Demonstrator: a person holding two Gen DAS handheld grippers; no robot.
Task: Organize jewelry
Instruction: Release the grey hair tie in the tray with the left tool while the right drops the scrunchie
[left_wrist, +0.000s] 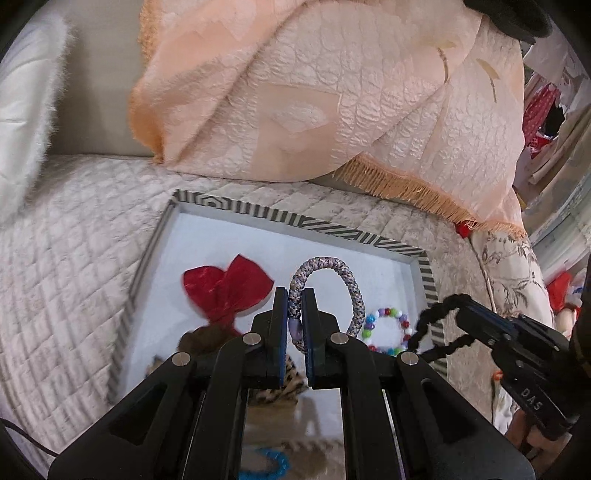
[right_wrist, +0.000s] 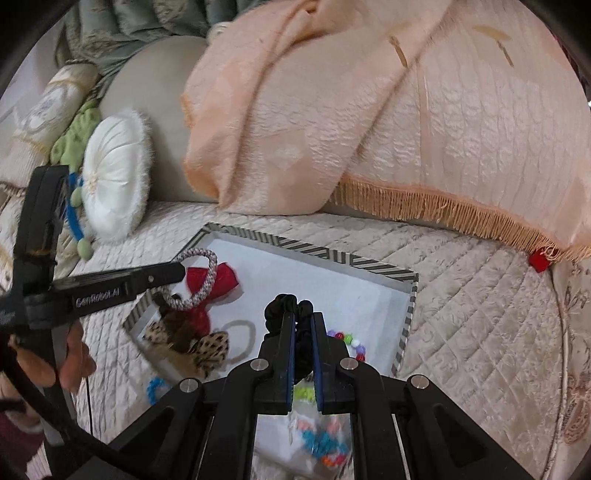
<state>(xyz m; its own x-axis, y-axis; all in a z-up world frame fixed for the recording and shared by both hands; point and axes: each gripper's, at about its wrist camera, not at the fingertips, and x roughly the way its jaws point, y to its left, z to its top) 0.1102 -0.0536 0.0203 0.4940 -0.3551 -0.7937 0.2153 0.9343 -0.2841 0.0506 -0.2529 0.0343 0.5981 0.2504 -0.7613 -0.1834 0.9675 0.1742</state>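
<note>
Left tool (left_wrist: 294, 295) clenched on grey-lilac braided cord hair loop (left_wrist: 325, 295), loop standing upright, hanging over left half of white tray with striped zigzag rim (left_wrist: 295, 220). Right tool (right_wrist: 303, 318) pinching black ruffled fabric scrunchie (right_wrist: 288, 304), over right half, near multicoloured bead bracelet (left_wrist: 388, 328). Tray lies straight below-ahead of both on quilted bed; red satin bow (left_wrist: 229, 288) farther in.

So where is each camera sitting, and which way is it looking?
Left wrist: on the left gripper, looking along its jaws at the tray, braided hair tie clamped; right gripper in view.
Right wrist: on the right gripper, facing the same tray, black scrunchie clamped; left gripper and hand in view.
Shared: tray, red bow, peach blanket.
</note>
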